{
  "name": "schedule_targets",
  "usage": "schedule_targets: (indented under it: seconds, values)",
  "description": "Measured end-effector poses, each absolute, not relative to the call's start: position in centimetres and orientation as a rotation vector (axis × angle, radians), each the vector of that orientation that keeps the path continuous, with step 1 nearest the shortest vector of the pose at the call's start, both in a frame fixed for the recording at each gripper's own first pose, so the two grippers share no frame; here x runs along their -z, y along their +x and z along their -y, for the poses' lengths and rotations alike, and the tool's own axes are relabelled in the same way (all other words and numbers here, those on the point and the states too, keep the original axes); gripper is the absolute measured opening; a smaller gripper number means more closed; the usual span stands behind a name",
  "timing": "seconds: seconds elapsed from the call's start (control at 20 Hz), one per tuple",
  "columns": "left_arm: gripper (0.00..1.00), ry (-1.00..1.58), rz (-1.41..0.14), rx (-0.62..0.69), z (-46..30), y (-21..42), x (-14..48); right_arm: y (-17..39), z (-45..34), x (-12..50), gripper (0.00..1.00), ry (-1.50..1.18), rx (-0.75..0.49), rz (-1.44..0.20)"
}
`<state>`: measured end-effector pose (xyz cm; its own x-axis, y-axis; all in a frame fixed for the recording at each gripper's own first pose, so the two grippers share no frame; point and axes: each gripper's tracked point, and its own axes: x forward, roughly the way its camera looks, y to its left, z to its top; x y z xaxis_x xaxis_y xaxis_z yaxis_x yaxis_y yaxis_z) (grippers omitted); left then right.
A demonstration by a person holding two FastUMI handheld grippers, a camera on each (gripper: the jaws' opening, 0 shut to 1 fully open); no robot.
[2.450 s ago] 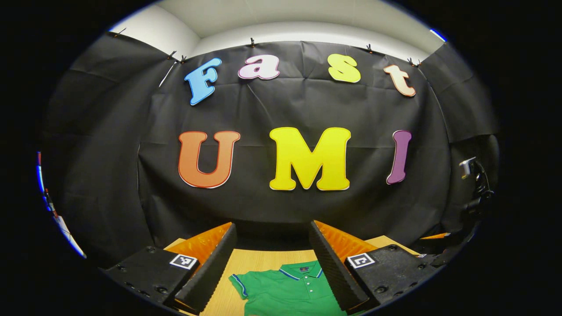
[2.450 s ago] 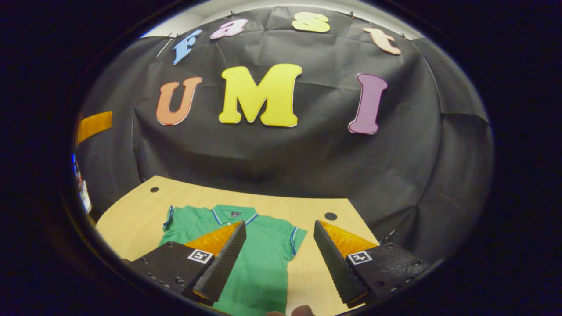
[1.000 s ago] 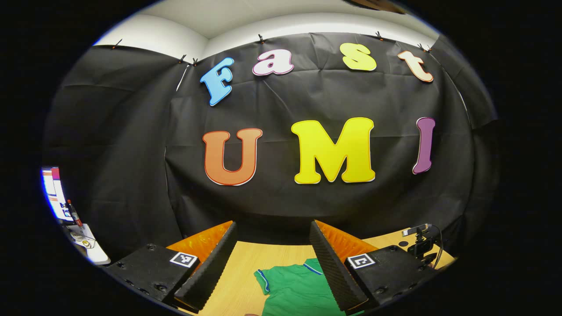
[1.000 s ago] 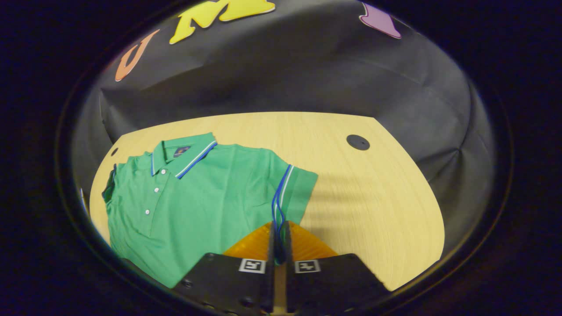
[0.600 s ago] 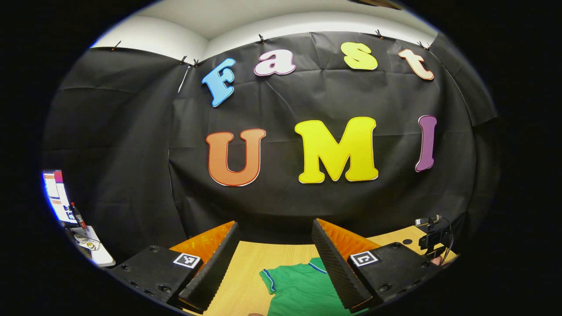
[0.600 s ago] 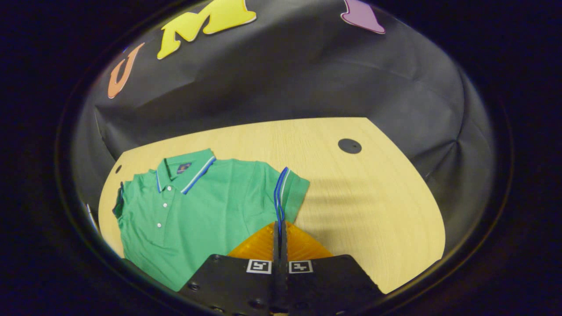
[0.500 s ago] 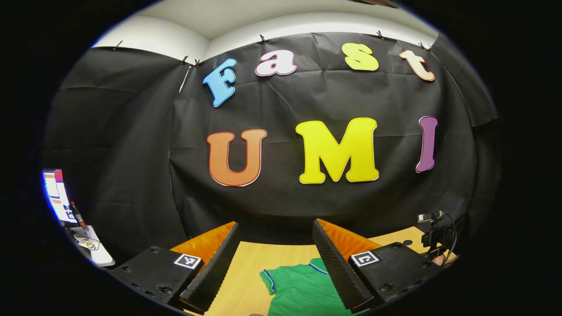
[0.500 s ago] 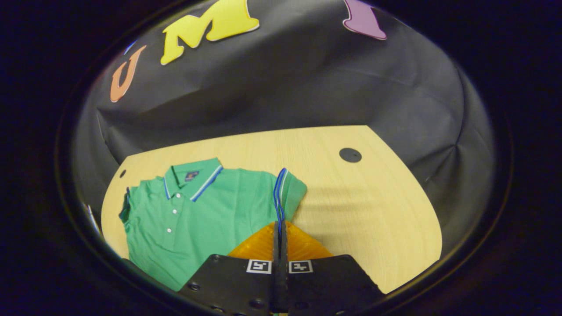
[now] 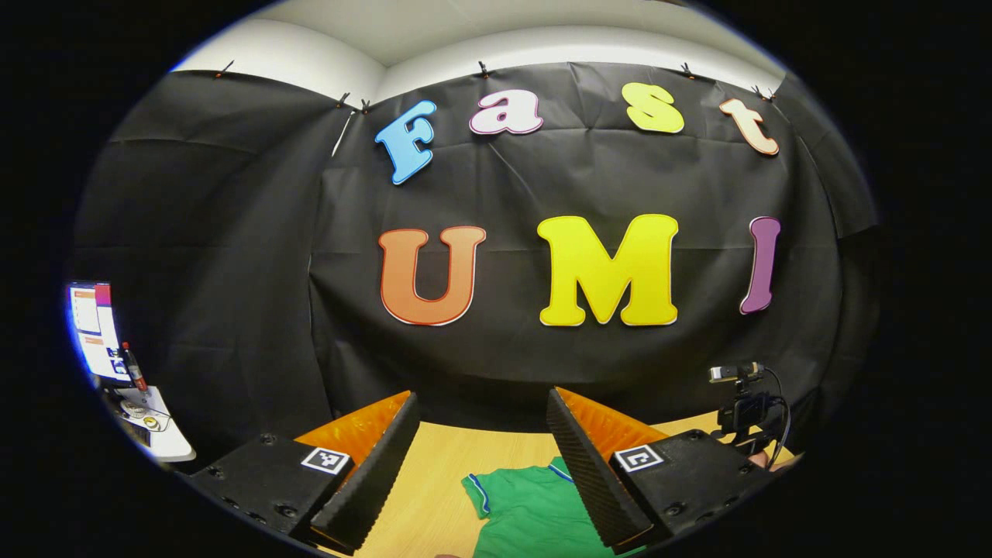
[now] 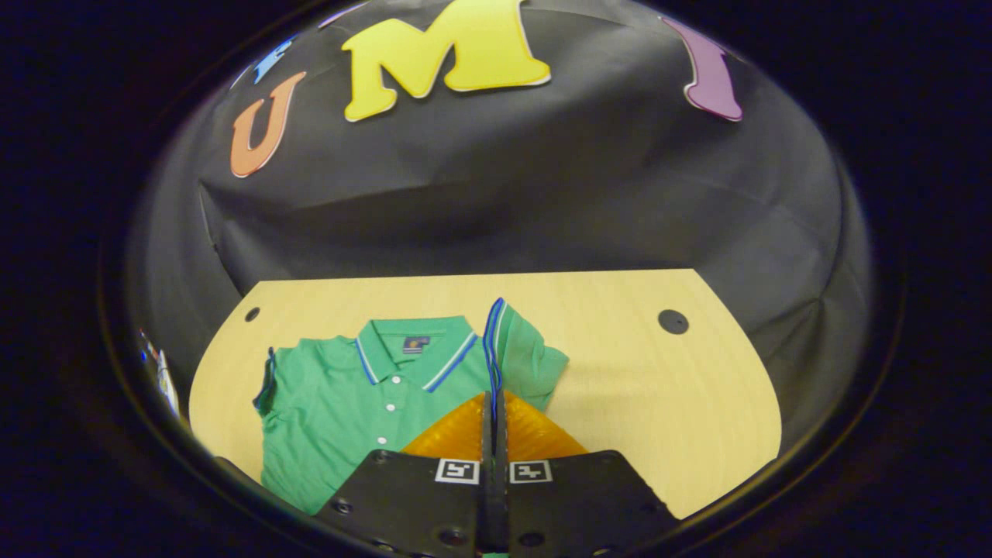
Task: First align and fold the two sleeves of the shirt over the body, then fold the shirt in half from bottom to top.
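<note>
The light wooden bench (image 10: 659, 387) carries a green polo shirt (image 10: 349, 403), lying flat with the collar toward the booth wall and the button placket facing up. The shirt body is spread open; the hem is below the lower edge of the right gripper view, so its state cannot be told.

The right gripper (image 10: 493, 403) has its fingers pressed together on the blue-striped cuff of the shirt's right sleeve (image 10: 515, 349), which stands lifted off the bench and is drawn in toward the collar. Judged: the first sleeve fold is in progress, not yet laid down.

The left sleeve (image 10: 267, 380) lies out flat at the shirt's far side, unfolded.

The left gripper (image 9: 480, 473) is spread wide, holding nothing, above the bench near that sleeve (image 9: 479, 492).

Remaining, by judgement: lay the right sleeve, fold the left sleeve, then fold bottom to top.
</note>
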<state>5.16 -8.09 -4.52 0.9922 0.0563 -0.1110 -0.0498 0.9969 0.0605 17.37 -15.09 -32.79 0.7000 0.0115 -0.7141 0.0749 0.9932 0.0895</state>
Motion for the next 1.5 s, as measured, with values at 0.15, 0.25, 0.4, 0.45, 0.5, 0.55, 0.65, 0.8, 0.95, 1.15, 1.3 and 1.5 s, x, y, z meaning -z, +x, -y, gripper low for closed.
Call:
schedule_targets:
  seconds: [0.15,0.25,0.4,0.45,0.5,0.55,0.65,0.8,0.95,1.15,1.3,1.5]
  values:
    - [1.0,0.066,-0.121,-0.07,6.9,4.8,4.5,18.0,12.4,32.9,0.0,0.106,0.006,-0.797]
    - [1.0,0.065,-0.127,-0.084,6.3,4.6,4.5,18.4,11.2,33.1,0.0,0.114,0.001,-0.801]
    - [1.0,0.062,-0.132,-0.091,5.7,4.4,4.5,18.6,9.0,33.2,0.02,0.162,-0.016,-0.805]
    - [1.0,0.062,-0.132,-0.09,5.7,4.4,4.5,18.5,8.4,32.8,0.11,0.179,-0.023,-0.803]
    - [1.0,0.063,-0.13,-0.09,5.7,4.5,4.4,18.1,8.1,32.6,0.17,0.187,-0.03,-0.801]
    - [1.0,0.066,-0.129,-0.092,5.6,4.5,4.3,17.8,8.0,32.0,0.33,0.187,-0.032,-0.793]
    - [1.0,0.065,-0.129,-0.087,5.5,4.7,4.4,17.3,7.8,30.5,0.65,0.176,-0.038,-0.761]
    - [1.0,0.051,-0.141,-0.065,5.6,4.9,4.9,16.2,8.6,27.5,0.98,0.135,-0.029,-0.689]
    - [1.0,0.04,-0.169,-0.046,5.6,5.5,6.0,14.6,8.7,23.4,0.96,0.105,-0.032,-0.604]
    - [1.0,0.024,-0.247,0.008,6.2,6.8,9.3,11.3,9.6,18.0,0.96,0.049,-0.023,-0.499]
    - [1.0,0.037,-0.317,0.054,6.5,8.3,12.6,8.0,10.6,14.6,0.96,0.064,0.031,-0.435]
    - [1.0,0.026,-0.43,0.102,7.1,10.3,17.4,3.8,12.5,11.9,0.96,0.068,0.096,-0.395]
